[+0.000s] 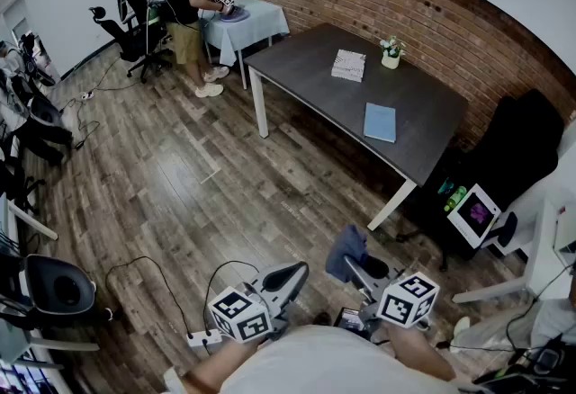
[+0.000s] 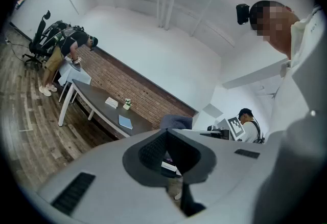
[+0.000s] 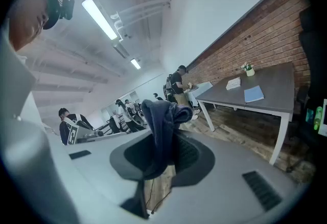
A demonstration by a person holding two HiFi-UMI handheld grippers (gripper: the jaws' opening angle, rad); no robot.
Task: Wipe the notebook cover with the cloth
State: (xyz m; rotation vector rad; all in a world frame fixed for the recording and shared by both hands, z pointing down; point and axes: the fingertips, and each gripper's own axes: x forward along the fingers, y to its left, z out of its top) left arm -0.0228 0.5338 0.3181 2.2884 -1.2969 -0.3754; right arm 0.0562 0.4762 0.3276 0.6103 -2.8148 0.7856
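Note:
The light blue notebook (image 1: 380, 122) lies flat on the dark table (image 1: 306, 68), far ahead of both grippers; it also shows small in the left gripper view (image 2: 125, 122) and the right gripper view (image 3: 254, 94). My right gripper (image 1: 357, 263) is shut on a dark blue cloth (image 1: 346, 251), which bunches above the jaws and hangs down between them (image 3: 162, 126). My left gripper (image 1: 293, 274) is held beside it, jaws together with nothing between them (image 2: 166, 135). Both are held close to my body, over the wooden floor.
A white patterned booklet (image 1: 348, 65) and a small potted plant (image 1: 391, 53) also sit on the table. A black chair (image 1: 517, 149) stands right of it. A person (image 1: 193, 5) works at a white-clothed table at the back. A power strip and cables (image 1: 202, 336) lie on the floor.

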